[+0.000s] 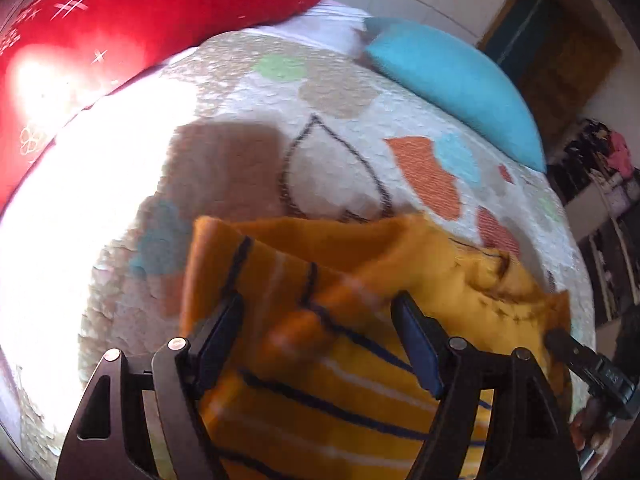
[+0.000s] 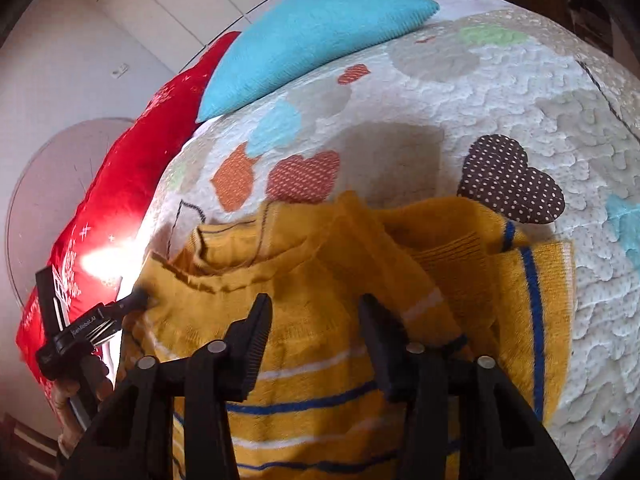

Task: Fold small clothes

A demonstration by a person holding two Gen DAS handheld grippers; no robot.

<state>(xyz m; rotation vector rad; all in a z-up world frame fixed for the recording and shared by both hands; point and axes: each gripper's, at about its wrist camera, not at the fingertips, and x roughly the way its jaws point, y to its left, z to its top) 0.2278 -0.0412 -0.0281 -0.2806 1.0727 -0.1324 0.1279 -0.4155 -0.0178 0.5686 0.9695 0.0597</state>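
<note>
A: So where is the yellow striped sweater [image 1: 360,360] lying?

B: On the patchwork quilt [image 1: 340,92] of the bed, on the side away from the turquoise pillow [image 1: 452,80], rumpled, with blue and white stripes across the body. In the right wrist view the sweater [image 2: 320,340] has a sleeve folded across its middle and the neckline turned toward the pillow [image 2: 312,36].

A: And the left claw [image 1: 320,308]?

B: Spread wide, its two fingers on either side of a raised fold of knit. The fold sits between them, but neither pad presses it, as far as the blur lets me see.

A: The right claw [image 2: 314,312]?

B: Also parted, hovering over the sweater's chest, nothing pinched. The left wrist view catches the right claw [image 1: 554,334] at the sweater's edge, by the shoulder. The right wrist view shows the left claw [image 2: 138,300] touching the opposite shoulder, on the side where the red cushion [image 2: 120,184] lies.

A: What else is near the pillow?

B: The red cushion [image 1: 120,32] lies beside it, with white star and flower marks. A brown dotted heart patch [image 2: 512,180] on the quilt [image 2: 500,92] sits just past the sweater's cuff.
</note>
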